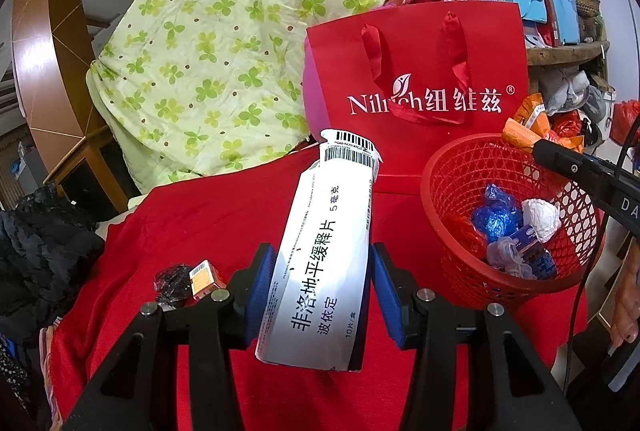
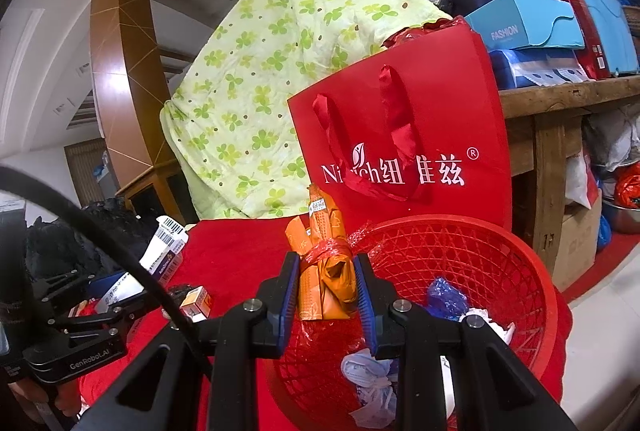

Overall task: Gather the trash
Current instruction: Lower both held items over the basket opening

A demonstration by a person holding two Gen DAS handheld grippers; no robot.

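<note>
cluttered storeroom; work surface is a red cloth-covered table [image 1: 208,215] backed by a green clover-print quilt [image 1: 224,43] and an upright red paper gift bag with ribbon handles [image 1: 420,71].

left to right, left wrist view: a small black crumpled plastic wad [image 1: 172,281] and a small orange-and-white carton [image 1: 206,277] lie touching each other on the cloth, uncollected, just left of the left finger. the left gripper [image 1: 320,295] grasps a flattened white cardboard medicine box with black print and a barcode flap [image 1: 324,251]; the blue pads press its two long sides, and its long axis runs forward along the fingers, with the barcode end sticking out well past the tips. to the right stands the round red plastic lattice basket [image 1: 512,223], already holding blue, white and red wads.

right wrist view: the right gripper [image 2: 326,291] is clenched on a bundle of orange wrappers tied with a red plastic strip [image 2: 324,263]. the bundle stands roughly upright between the pads and sits at the near-left rim of the basket [image 2: 480,243], above it rather than inside.

key relation: the basket lies to the right of the left jaws and directly under and ahead of the right jaws. judgement: the right hand is nearer and looks set to drop first; the white box must then travel rightward, and its long overhang should clear the rim before release.
</note>
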